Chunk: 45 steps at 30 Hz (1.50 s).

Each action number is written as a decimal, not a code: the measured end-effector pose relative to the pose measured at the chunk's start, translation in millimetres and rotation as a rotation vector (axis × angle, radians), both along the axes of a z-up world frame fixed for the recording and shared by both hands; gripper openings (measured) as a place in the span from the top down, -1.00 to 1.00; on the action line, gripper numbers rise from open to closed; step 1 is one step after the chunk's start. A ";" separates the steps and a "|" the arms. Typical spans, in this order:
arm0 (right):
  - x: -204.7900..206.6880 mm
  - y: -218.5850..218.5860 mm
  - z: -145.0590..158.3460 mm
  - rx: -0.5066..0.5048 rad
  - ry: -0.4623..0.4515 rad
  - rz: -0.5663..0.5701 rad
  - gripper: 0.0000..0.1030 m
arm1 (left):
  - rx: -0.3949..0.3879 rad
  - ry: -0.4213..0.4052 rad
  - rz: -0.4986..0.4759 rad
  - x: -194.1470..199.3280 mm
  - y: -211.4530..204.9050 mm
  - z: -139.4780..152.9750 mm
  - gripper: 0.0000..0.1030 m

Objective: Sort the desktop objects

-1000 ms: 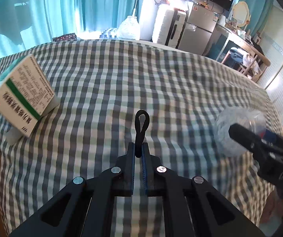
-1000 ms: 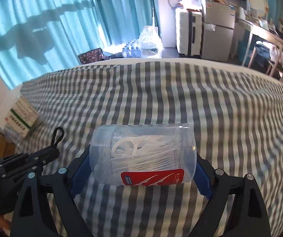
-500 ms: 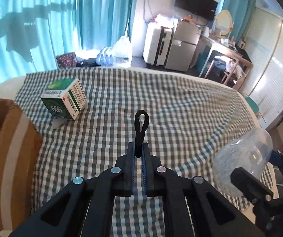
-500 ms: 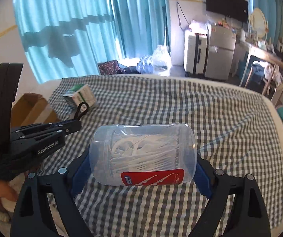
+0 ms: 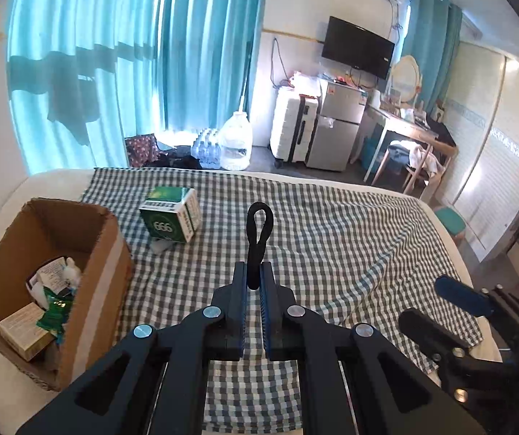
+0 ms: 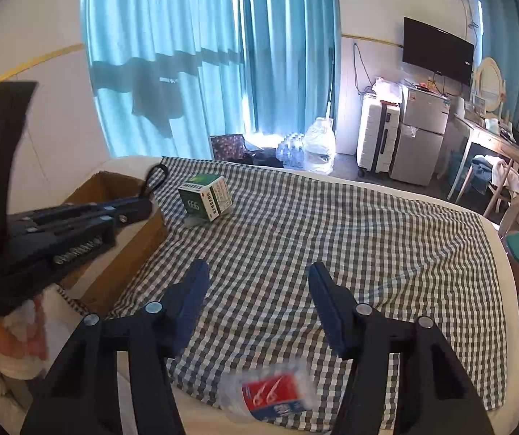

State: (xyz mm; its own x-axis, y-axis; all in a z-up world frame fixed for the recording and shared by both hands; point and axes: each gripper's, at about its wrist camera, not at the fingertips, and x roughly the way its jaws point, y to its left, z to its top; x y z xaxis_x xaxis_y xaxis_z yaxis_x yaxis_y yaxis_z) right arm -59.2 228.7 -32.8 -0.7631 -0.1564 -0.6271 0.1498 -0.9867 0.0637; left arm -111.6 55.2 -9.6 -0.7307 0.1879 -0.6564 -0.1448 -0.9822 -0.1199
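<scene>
The right hand-held gripper [image 6: 259,304], jaws just narrowing and empty, has dropped the clear plastic floss-pick jar [image 6: 272,393] short of the brown cardboard box [image 6: 114,224].

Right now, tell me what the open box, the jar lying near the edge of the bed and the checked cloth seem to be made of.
Open box: brown corrugated cardboard, matte, with a pale tape strip down its side. Jar: probably clear plastic; it is see-through with a red label, though blurred. Checked cloth: woven fabric, matte, judging by its soft folds and wrinkles.
</scene>
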 end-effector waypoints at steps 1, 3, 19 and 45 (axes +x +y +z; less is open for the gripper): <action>-2.5 -3.9 -7.6 0.003 -0.013 0.010 -0.11 | 0.002 -0.003 0.008 1.4 -8.2 -0.5 0.87; -7.3 -8.6 -29.4 -0.005 -0.053 0.006 -0.42 | -0.001 -0.009 0.019 5.4 -18.8 -4.3 0.87; -5.5 30.5 -164.3 0.000 -0.510 -0.071 -0.71 | 0.039 -0.179 0.030 0.0 -50.4 -93.1 0.87; -5.8 2.1 -245.0 0.223 -0.822 0.036 -0.84 | 0.020 -0.185 -0.015 7.6 -34.4 -96.0 0.87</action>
